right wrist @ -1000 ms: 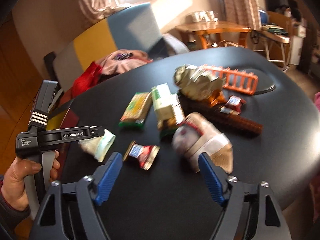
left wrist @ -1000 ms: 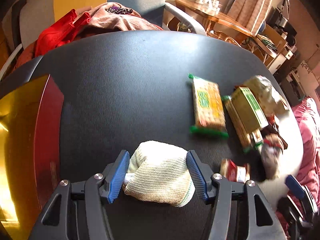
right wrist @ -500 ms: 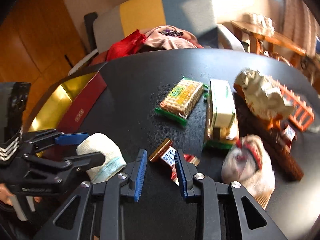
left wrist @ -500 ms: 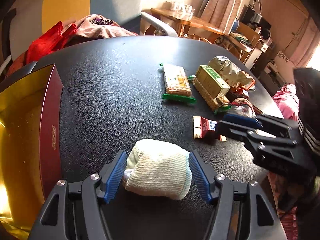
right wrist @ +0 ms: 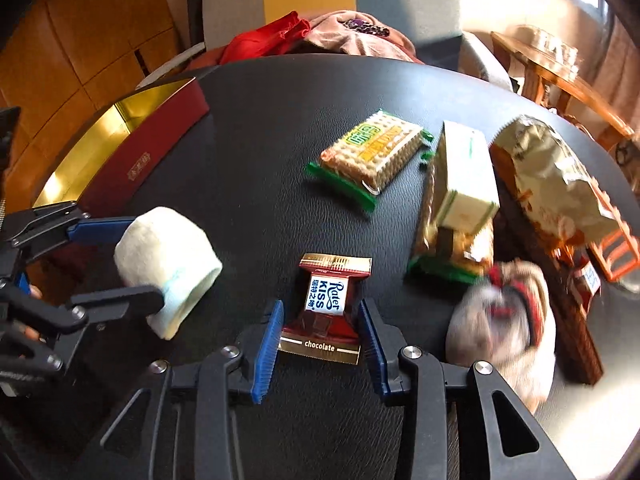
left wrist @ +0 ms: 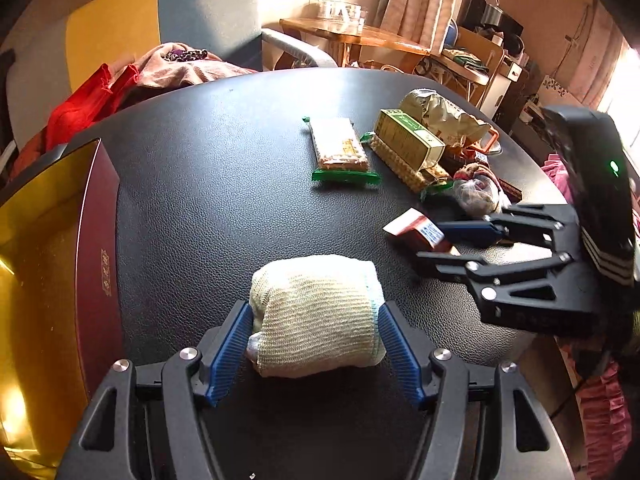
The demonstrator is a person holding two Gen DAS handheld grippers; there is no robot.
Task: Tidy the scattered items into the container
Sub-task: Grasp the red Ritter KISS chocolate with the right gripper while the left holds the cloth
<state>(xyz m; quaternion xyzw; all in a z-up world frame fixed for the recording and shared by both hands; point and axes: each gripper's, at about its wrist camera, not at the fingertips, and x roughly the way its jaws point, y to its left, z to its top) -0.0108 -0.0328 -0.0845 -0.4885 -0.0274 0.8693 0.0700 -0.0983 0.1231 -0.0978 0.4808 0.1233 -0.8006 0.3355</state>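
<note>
Two hand-held grippers work a black table (left wrist: pixel 224 184) strewn w/ snacks. L gripper (left wrist: pixel 316 344) pinches a knit roll (left wrist: pixel 318 316) between its blue pads, near the red-and-gold box (left wrist: pixel 52 264) at far left; whether the roll is lifted or resting can't be told. R gripper (right wrist: pixel 319 332) brackets a chocolate packet (right wrist: pixel 326 308), pads right at its edges, but if they press it is unclear. Cracker pack (right wrist: pixel 374 152), green carton (right wrist: pixel 460 176), crinkled bag (right wrist: pixel 552 176) and a blurred pouch (right wrist: pixel 504 320) lie on the table's right side, outside the box. Step in hand, by the look: gathering two items at once. Next: carry the roll left over the box wall and release; firm the hold on the packet before raising it.
</note>
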